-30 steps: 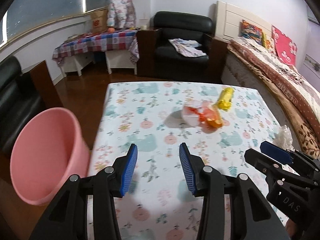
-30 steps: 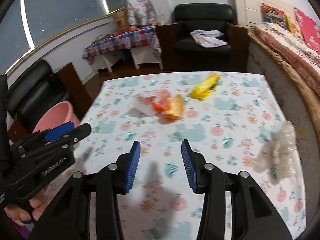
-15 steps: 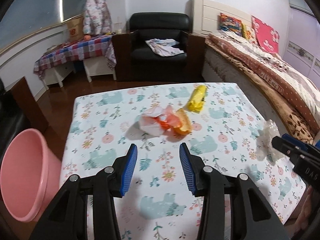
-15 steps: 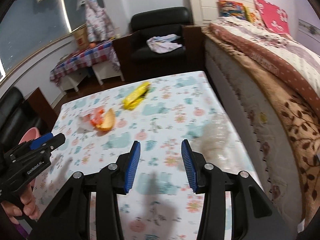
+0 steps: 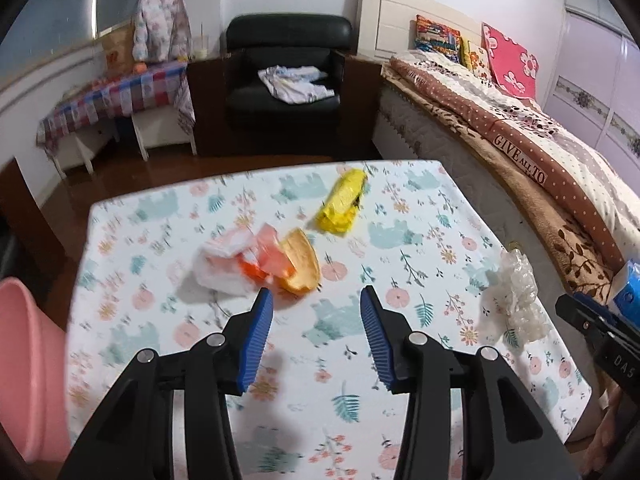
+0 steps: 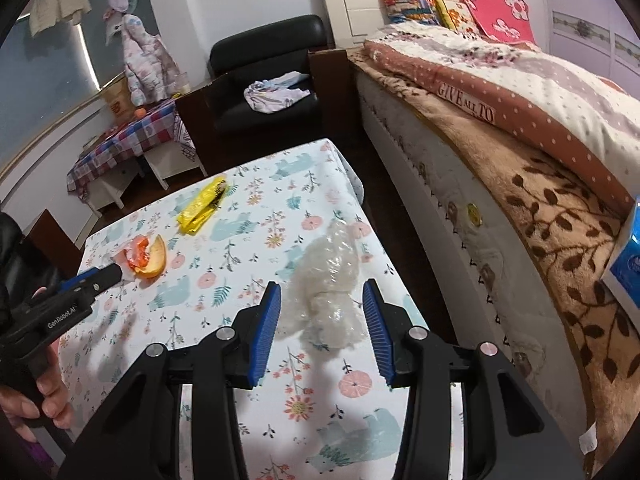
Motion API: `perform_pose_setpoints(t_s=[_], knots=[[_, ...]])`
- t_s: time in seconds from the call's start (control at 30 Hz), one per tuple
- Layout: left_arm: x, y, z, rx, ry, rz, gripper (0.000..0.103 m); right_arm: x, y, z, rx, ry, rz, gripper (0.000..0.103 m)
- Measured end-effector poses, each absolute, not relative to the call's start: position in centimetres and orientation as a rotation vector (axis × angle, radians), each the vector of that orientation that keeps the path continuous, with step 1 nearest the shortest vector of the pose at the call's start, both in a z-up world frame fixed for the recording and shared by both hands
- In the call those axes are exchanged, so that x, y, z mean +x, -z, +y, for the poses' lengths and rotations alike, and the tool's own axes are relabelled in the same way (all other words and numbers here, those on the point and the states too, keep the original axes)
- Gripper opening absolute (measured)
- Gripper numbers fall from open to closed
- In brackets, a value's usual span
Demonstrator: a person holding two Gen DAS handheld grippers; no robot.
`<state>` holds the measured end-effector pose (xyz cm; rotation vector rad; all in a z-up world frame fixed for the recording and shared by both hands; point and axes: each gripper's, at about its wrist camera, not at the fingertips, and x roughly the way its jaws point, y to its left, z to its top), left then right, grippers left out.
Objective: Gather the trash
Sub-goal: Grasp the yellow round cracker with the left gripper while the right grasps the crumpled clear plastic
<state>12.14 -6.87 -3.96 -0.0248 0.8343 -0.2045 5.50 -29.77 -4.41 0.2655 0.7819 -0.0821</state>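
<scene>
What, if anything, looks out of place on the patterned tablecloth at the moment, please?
Three bits of litter lie loose on the tablecloth: a yellow wrapper near the far edge, a crumpled bag with orange peel mid-table, and a clear plastic wad near the bed-side edge.

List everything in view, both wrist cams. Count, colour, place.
table: 1, white floral cloth, centre
yellow wrapper: 1, yellow, far side of table
orange peel and wrapper pile: 1, orange and white, mid table, ahead of left claw
clear plastic wad: 1, clear, table edge by bed, in line with right claw
pink bin: 1, pink, left of table
armchair: 1, black, far wall, cloth on seat
bed: 1, brown and white covers, right
side table: 1, checked cloth, far left
blue box: 1, blue, on bed edge
left claw: 1, blue pads, opening, nothing between
right claw: 1, blue pads, open
</scene>
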Motion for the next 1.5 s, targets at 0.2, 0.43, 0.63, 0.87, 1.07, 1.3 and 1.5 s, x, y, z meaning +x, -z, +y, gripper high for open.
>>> perform_pose_setpoints(t_s=[0.2, 0.43, 0.63, 0.87, 1.07, 1.3, 1.5], knots=[[12.8, 6.0, -5.7, -0.108, 0.212, 0.873, 0.045, 5.7, 5.4, -29.7, 0.289, 0.059, 0.792, 0.043], [15.2, 7.3, -5.9, -0.185, 0.194, 0.905, 0.045, 6.1, 6.2, -30.1, 0.309, 0.062, 0.809, 0.043], [17.5, 9.3, -6.0, -0.243, 0.13, 0.953, 0.044, 6.4, 6.5, -30.5, 0.311, 0.064, 0.818, 0.043], [18.5, 9.7, -5.8, -0.267, 0.097, 0.941, 0.02, 6.7, 7.0, -30.7, 0.31, 0.061, 0.831, 0.043], [17.5, 9.1, -6.0, -0.255, 0.124, 0.951, 0.004, 6.8, 7.3, -31.0, 0.324, 0.055, 0.838, 0.043], [15.4, 8.0, -7.2, -0.217, 0.2, 0.955, 0.004, 7.2, 7.9, -30.8, 0.34, 0.048, 0.864, 0.043], [13.5, 6.9, -7.8, -0.178, 0.24, 0.934, 0.004, 7.9, 8.9, -30.8, 0.353, 0.059, 0.887, 0.043]])
